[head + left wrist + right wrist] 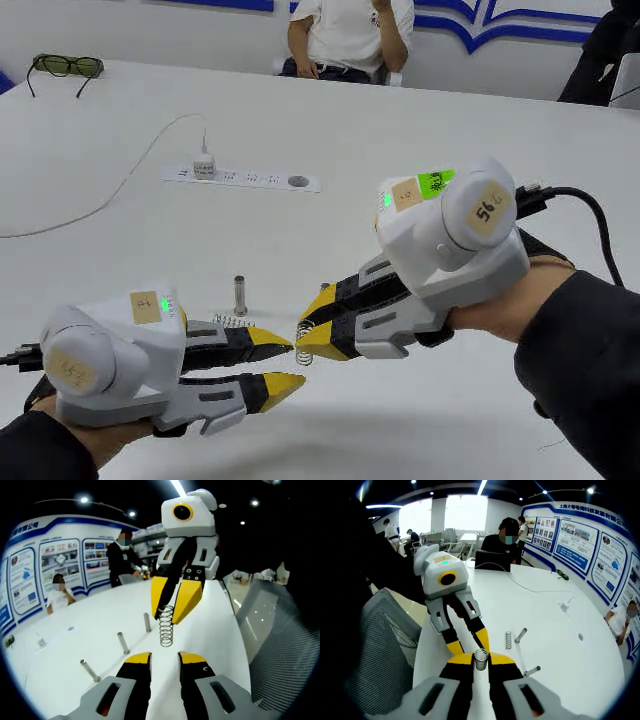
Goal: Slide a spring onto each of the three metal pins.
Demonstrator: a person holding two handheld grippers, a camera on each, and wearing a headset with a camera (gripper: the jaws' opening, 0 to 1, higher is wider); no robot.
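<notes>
Right tool (481, 658) pinches slim silver coiled spring (166, 627).

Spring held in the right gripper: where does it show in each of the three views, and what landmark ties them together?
Head view: the spring is at lower centre, pinched at the yellow tips of the right gripper.
Left gripper view: the spring is at centre, hanging from the right gripper, which comes in from above.
Right gripper view: the spring is at low centre, end-on between its own jaws.
Shared landmark: the metal pins near the spring.
</notes>
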